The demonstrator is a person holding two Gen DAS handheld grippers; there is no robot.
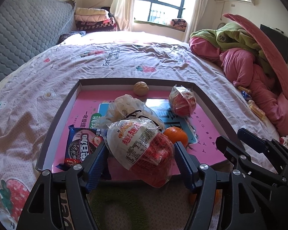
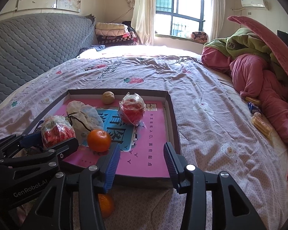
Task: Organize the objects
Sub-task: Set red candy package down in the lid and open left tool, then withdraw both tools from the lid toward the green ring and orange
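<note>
A shallow cardboard tray [image 1: 55, 118] is lying on the floral bedsheet [image 1: 48, 71], its near edge facing both grippers. Inside it, a walnut [image 1: 141, 88] is resting against the far wall, and a wrapped red snack ball [image 1: 182, 102] is sitting near the far right corner. A crumpled white plastic bag [image 1: 124, 108] is occupying the middle, and a blue biscuit packet [image 1: 80, 143] is lying along the left wall. An orange [image 2: 98, 140] is sitting inside the tray near the front.

The left gripper [image 1: 140, 159] is hanging over the tray's near edge with its jaws spread apart; a red snack bag [image 1: 144, 149] is lying between them, and the pads appear clear of it, though the wrapper is hiding the contact line. The right gripper [image 2: 141, 163] is standing partly open with nothing between its jaws, over the pink floor at the tray's near right corner, which is lying bare.

A second orange [image 2: 105, 205] is lying on the sheet outside the tray, beneath the right gripper. To the right of the tray, the sheet is running open up to a heap of pink bedding [image 2: 259, 80], where loose biscuits [image 2: 261, 126] are lying at its foot.
</note>
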